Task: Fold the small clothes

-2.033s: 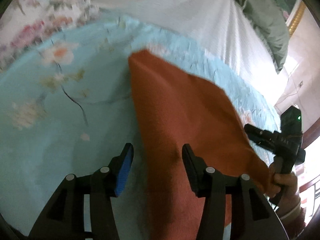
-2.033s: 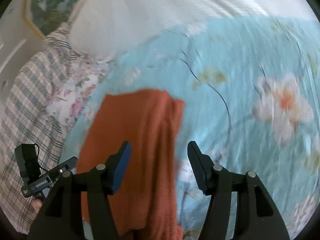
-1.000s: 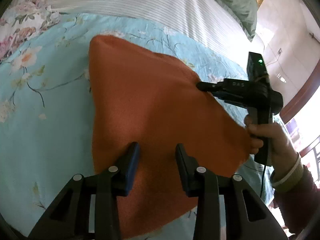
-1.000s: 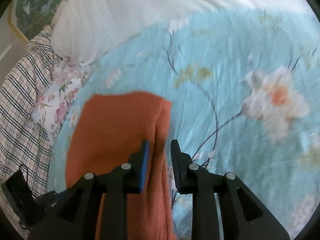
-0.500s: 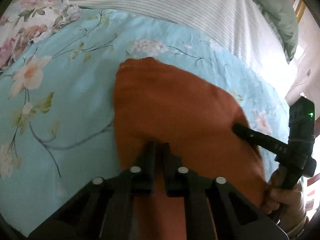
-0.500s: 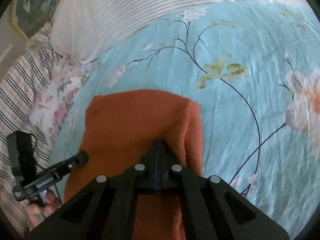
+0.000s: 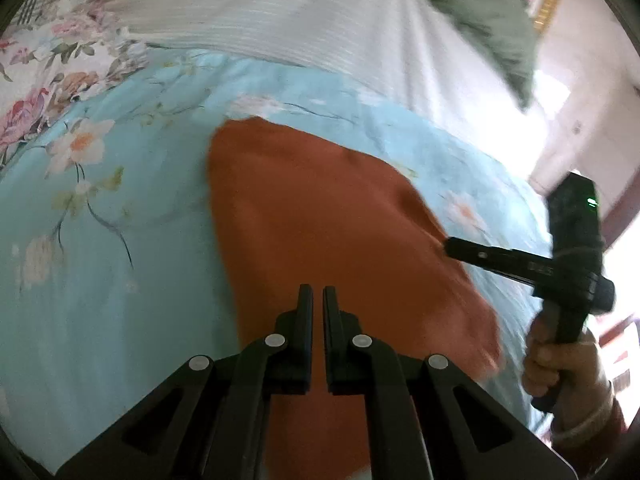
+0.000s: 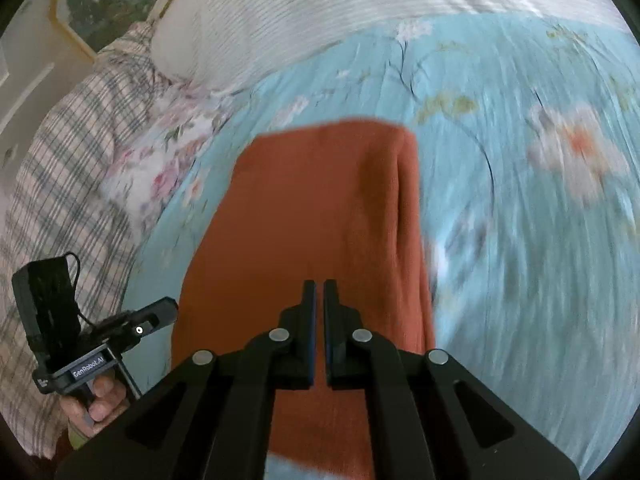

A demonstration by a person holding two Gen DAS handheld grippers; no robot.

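Left edge of left wrist view: pink floral fabric (image 7: 28,92), striped white bedding (image 7: 300,12) behind, grey-green pillow (image 7: 488,28) far right. Rust-orange garment (image 7: 320,216) lay flat mid-frame on blue floral bedspread (image 7: 88,264), roomy bare spread on left side. Left gripper (image 7: 317,300) fingers pressed nearly together over near part of cloth; couldn't tell if pinching fabric. Right gripper (image 7: 450,246) tip met garment's right edge, also nearly closed, grip unclear. Right wrist view: plaid cloth (image 8: 60,184) far left, lots of open spread right.
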